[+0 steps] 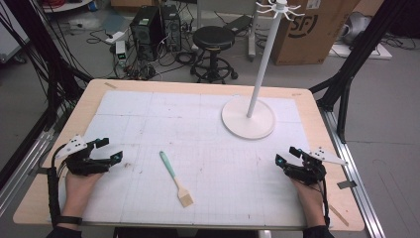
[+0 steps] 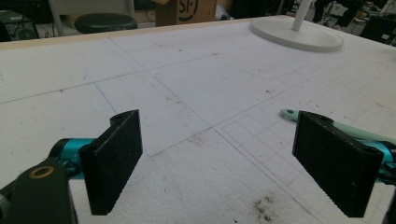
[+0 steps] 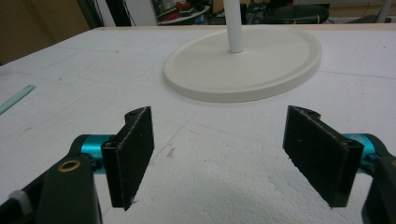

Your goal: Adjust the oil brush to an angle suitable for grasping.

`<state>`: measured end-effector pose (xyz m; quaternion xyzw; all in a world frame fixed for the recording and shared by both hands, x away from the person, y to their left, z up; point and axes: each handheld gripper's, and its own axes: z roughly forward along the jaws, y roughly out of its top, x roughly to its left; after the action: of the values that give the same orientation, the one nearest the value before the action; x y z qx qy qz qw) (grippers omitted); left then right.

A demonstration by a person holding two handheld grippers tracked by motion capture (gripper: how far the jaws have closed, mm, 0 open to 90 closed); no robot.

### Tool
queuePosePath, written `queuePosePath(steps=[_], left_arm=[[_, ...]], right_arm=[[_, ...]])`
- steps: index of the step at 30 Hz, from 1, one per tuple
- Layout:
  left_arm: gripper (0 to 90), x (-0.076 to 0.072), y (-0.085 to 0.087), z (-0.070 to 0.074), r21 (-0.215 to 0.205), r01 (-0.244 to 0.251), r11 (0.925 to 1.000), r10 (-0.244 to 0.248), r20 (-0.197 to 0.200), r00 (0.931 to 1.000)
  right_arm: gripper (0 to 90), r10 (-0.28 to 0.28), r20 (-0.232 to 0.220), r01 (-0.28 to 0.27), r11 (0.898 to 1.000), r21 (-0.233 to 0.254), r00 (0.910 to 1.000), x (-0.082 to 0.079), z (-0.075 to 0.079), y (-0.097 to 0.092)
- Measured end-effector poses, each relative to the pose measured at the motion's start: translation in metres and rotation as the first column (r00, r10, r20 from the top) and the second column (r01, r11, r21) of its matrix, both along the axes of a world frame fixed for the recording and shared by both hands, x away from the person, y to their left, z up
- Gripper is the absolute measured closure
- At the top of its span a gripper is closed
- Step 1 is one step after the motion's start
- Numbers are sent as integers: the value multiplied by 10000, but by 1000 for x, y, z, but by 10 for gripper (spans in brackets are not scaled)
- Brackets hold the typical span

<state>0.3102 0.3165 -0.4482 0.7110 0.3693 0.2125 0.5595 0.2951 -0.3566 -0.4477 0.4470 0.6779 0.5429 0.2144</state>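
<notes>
Behind left tool (image 2: 217, 161), spatula (image 2: 327, 125) mostly hidden

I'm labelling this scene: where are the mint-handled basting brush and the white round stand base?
Mint-handled basting brush (image 1: 170, 166): high view, mid-handle.
White round stand base (image 1: 236, 121): high view, bare left part of the disc.

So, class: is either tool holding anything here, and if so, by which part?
Nothing is held. The left tool and right tool both stand open over the table; the brush lies untouched between them.
</notes>
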Motion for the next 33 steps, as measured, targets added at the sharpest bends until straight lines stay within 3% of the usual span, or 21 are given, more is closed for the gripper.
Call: queuePosePath(steps=[18, 23, 29, 33], left_arm=[[159, 0, 0, 1, 15, 155, 9999, -155, 53, 9999], [195, -1, -1, 2, 107, 218, 9997, -219, 102, 9997], [201, -4, 0, 6, -54, 387, 9992, -386, 255, 9989], [195, -5, 0, 7, -343, 478, 9983, -480, -41, 9988]], right_arm=[[212, -138, -97, 140, 9998, 136, 9999, 0, 0, -1], [210, -133, -106, 134, 9998, 160, 9999, 0, 0, -2], [203, -168, -110, 170, 9997, 176, 9998, 1, 0, -2], [201, -192, -127, 195, 9996, 193, 9997, 0, 0, -2]])
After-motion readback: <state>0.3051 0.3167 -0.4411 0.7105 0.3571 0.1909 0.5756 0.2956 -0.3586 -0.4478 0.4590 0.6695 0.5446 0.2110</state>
